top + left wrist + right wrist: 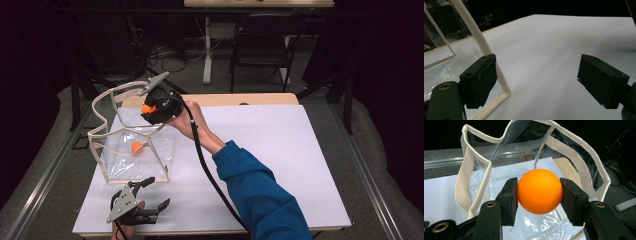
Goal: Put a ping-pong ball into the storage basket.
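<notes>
Right gripper view: I hold the orange ball (539, 191) clamped between my right gripper (539, 195) jaws, above the clear bag (474, 182). Left gripper (536, 80), at 6 o'clock on the surface (280, 150), gapes wide, gripping nothing.

I see a white-topped table (280, 165) carrying a clear bag (131, 145) with cream trim, standing upright near its left edge; apparently nothing else rests on it.

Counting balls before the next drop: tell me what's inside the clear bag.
One orange ball lies on the floor of the clear bag. A second ball hangs over its mouth, clamped in the right gripper. That gripper hides the far corner.
</notes>
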Demonstrator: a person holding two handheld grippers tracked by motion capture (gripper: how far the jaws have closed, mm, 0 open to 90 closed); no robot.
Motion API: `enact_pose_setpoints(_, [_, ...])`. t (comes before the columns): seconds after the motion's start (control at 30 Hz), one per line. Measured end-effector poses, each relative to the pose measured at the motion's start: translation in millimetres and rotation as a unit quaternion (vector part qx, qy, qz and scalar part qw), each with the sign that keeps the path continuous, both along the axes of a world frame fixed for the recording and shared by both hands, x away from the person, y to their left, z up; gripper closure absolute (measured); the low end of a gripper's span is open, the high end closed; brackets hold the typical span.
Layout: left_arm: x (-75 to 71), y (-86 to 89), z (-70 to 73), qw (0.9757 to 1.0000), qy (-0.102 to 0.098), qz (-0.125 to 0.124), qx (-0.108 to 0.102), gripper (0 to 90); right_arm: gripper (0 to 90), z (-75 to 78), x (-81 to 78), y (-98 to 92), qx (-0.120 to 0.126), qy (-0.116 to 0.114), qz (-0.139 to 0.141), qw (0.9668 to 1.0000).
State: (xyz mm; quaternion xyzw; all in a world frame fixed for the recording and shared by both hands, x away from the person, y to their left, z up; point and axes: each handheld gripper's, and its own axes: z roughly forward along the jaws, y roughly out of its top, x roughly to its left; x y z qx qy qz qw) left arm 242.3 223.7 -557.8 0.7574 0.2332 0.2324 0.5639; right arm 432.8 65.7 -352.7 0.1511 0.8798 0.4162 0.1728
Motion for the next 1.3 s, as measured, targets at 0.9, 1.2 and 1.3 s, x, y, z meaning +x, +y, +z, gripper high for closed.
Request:
enact_pose_setpoints(0.9, [-0.7, 0.0, 0.2, 1.0, -0.002, -0.001, -0.003, 15.9, 50.6, -9.5, 4.0, 12.2, -0.034, 0.036, 0.012, 0.9987])
enact_pose_setpoints(1.2, [-0.7, 0.3, 0.2, 1.0, -0.002, -0.001, -0.002, 15.9, 50.6, -10.5, 5.2, 16.1, -0.046, 0.042, 0.014, 0.998])
enact_pose_setpoints(1.3, [-0.8, -0.2, 0.4, 1.0, -0.003, -0.003, -0.002, 15.9, 50.5, -11.2, 5.4, 17.8, -0.047, 0.046, 0.013, 0.9978])
